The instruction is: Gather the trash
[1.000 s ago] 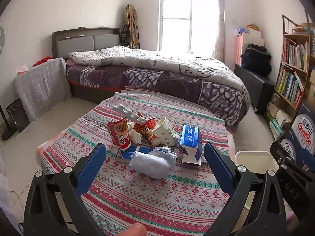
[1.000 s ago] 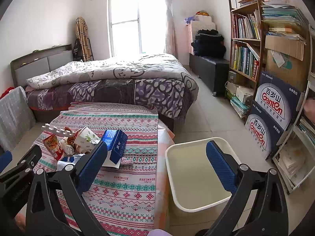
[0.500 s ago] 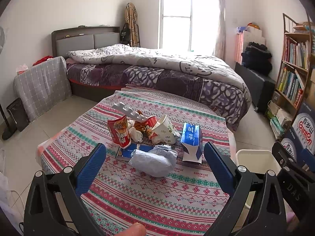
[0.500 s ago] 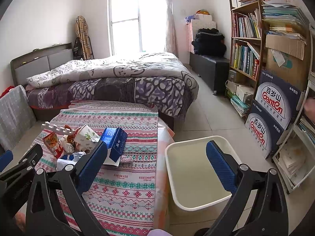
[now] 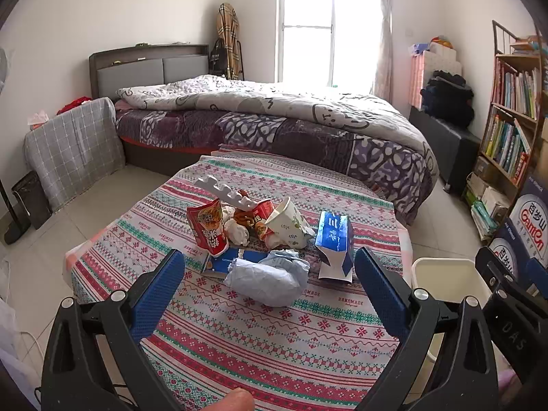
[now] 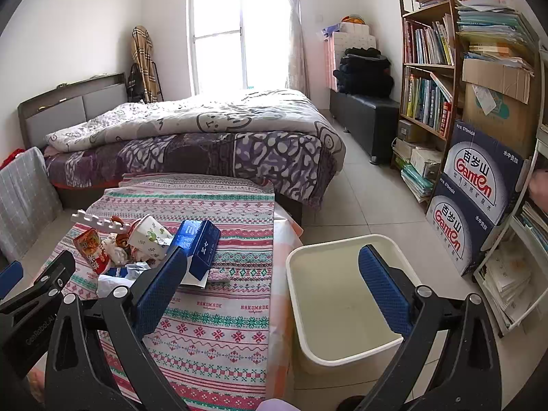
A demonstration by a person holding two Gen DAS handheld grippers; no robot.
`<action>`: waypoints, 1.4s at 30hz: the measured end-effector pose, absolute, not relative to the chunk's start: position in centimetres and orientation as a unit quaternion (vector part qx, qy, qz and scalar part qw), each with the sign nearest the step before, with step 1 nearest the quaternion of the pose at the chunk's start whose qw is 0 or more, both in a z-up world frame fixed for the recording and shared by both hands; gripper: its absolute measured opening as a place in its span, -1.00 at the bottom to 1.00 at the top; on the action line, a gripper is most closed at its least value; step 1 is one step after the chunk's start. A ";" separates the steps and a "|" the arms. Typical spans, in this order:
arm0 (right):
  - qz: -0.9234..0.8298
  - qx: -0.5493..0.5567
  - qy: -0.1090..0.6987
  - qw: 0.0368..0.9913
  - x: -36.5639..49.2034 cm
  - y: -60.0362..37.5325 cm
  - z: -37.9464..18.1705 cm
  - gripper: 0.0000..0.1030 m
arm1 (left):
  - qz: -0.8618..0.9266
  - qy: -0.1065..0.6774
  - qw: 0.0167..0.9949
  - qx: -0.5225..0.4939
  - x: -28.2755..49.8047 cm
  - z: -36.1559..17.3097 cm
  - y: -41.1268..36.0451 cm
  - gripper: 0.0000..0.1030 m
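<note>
- Striped tablecloth (image 5: pixel 239 335) is left bare around the trash pile (image 5: pixel 267 236).
- White bin (image 6: pixel 342 308) is parked just beside the table edge.
- Left gripper (image 5: pixel 270 274) and right gripper (image 6: pixel 274 267) are both held wide apart, gripping nothing.

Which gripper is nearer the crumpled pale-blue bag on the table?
Left. The left gripper hangs open right over the crumpled pale-blue bag; the right gripper is off to its right, open above the white bin.

On the table (image 5: pixel 239 335) a crumpled bag (image 5: pixel 265 279) lies before a snack packet (image 5: pixel 207 229), paper cup (image 5: pixel 287 222) and carton (image 5: pixel 334 239). The bin (image 6: pixel 308 349) stands right of the table; the bed (image 5: pixel 274 120) lies behind.
</note>
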State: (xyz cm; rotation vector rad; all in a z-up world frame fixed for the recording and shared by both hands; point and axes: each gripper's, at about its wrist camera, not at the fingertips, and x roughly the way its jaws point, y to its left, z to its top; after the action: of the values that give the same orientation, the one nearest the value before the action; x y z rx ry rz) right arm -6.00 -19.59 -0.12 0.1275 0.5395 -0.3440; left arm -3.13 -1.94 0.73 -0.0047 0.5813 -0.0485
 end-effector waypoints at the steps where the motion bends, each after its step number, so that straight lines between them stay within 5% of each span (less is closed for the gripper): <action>1: -0.169 0.062 0.266 0.947 -6.0 -19.6 -0.2 0.86 | -0.024 0.287 0.958 -0.002 -3.1 0.7 -1.9 0.87; 26: -0.146 0.025 0.277 0.949 -3.4 -17.5 3.1 0.86 | -0.034 0.339 0.939 -0.045 2.0 2.1 1.0 0.87; 30: -0.133 0.045 0.314 0.939 -0.9 -17.8 2.9 0.87 | -0.045 0.391 0.918 -0.044 5.2 0.4 2.5 0.87; 34: -0.116 0.106 0.364 0.918 1.1 -19.8 -0.1 0.87 | -0.066 0.501 0.851 -0.146 8.9 -3.7 5.1 0.87; 42: -0.115 0.151 0.436 0.879 3.7 -21.2 -3.9 0.87 | 0.004 0.570 0.780 -0.259 11.1 -9.5 4.7 0.87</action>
State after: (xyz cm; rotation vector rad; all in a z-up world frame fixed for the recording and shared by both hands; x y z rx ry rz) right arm 3.67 -21.20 -3.95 0.3148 0.9099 -0.2403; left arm 11.06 4.65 -9.45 -0.5596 1.2309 0.0091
